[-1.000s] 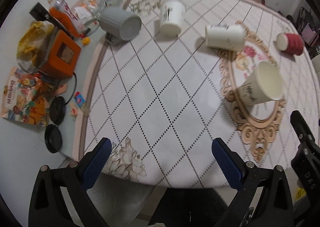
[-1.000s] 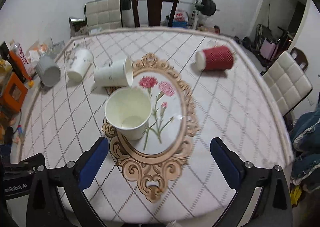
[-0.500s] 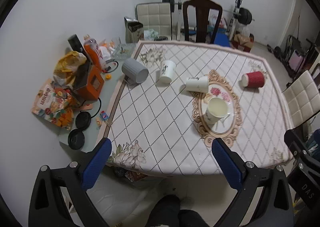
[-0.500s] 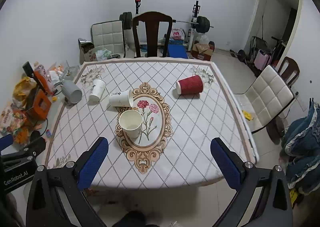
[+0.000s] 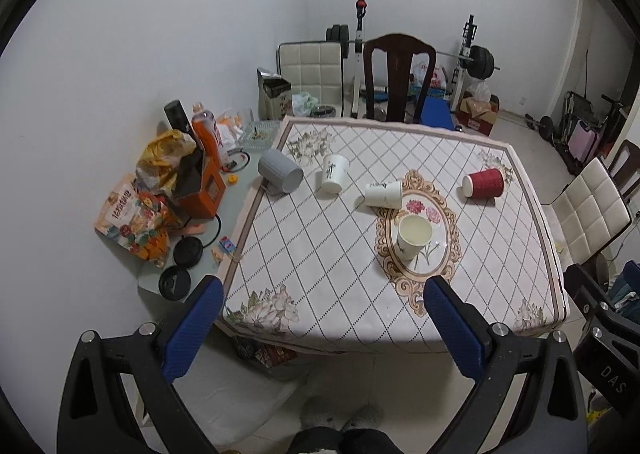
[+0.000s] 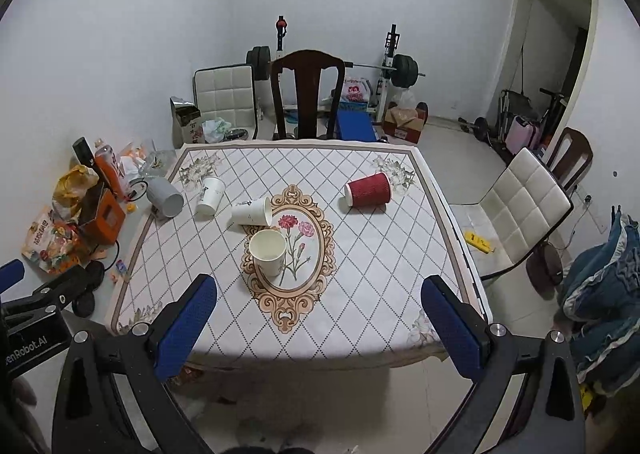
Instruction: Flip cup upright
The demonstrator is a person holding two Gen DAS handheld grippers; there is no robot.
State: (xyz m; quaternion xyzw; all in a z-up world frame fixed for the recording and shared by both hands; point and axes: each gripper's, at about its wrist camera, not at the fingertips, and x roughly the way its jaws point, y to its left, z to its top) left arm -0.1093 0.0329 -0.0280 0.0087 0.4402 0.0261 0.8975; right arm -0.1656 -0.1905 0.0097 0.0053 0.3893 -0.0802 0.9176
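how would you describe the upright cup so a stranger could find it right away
Start at the table with the diamond-pattern cloth and find the ornate oval flower medallion at its middle. The upright cup stands on the medallion's left edge, plain cream paper with its mouth open upward. The other cups, including the red ribbed cup and the white cup just behind it, lie tipped on their sides.

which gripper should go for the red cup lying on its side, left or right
Probably the right. The red cup lies on the table's right half, nearer the open right gripper. From the open left gripper, also off the table, it sits far right, across the upright cup.
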